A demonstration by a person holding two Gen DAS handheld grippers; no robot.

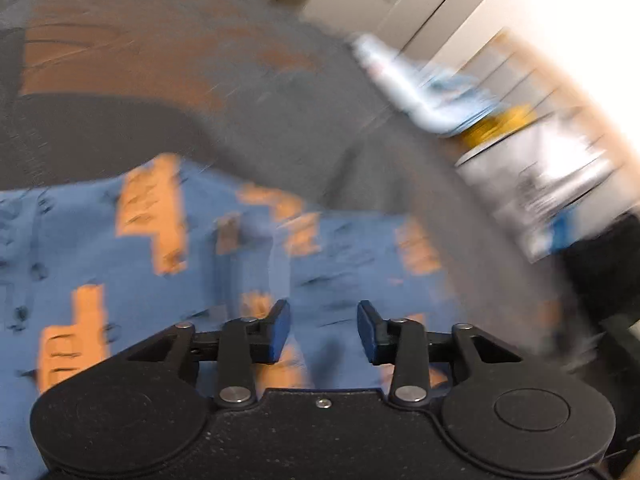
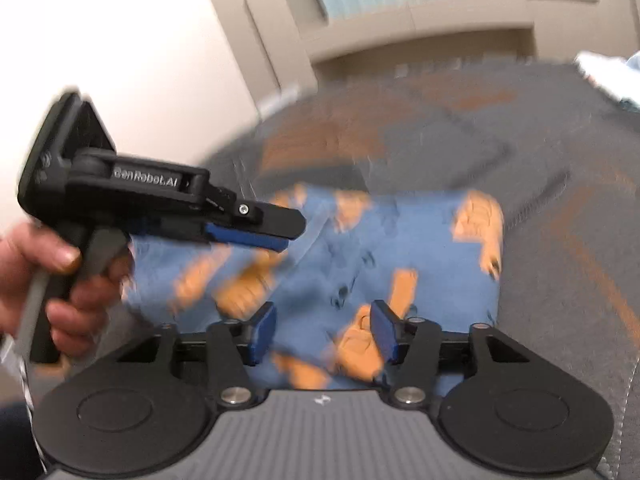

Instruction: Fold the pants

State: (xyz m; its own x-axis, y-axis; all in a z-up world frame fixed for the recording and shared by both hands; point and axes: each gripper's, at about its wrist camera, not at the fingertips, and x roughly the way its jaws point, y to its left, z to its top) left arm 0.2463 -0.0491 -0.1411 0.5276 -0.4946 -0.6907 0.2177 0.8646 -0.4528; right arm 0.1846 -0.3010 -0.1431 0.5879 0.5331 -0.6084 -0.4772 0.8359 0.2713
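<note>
Black housing of the left gripper (image 1: pixel 323 330) is filling the bottom of the left wrist view, its blue-padded fingers (image 1: pixel 280 334) standing apart with nothing between them. Just beyond them the pants (image 1: pixel 208 248), blue with orange patches, are lying spread on a grey cover with rust-orange shapes (image 1: pixel 224 80). Everything past the gripper is smearing with motion; at the right edge a heap of pale and yellow things (image 1: pixel 480 120) is too blurred to name. Turning to the right wrist view, the right gripper (image 2: pixel 323 334) is sitting lowest in the picture, its fingers (image 2: pixel 262 334) parted over the pants (image 2: pixel 432 248) without pressing on the cloth. The pants are lying as a squarish bundle on the same grey cover (image 2: pixel 560 200), just ahead of the fingertips. At the left, a person's hand (image 2: pixel 44 280) is gripping the handle of the left gripper (image 2: pixel 280 236), which is seen side-on above the near edge of the pants; from this angle its fingers are overlapping, so their gap cannot be told here.
</note>
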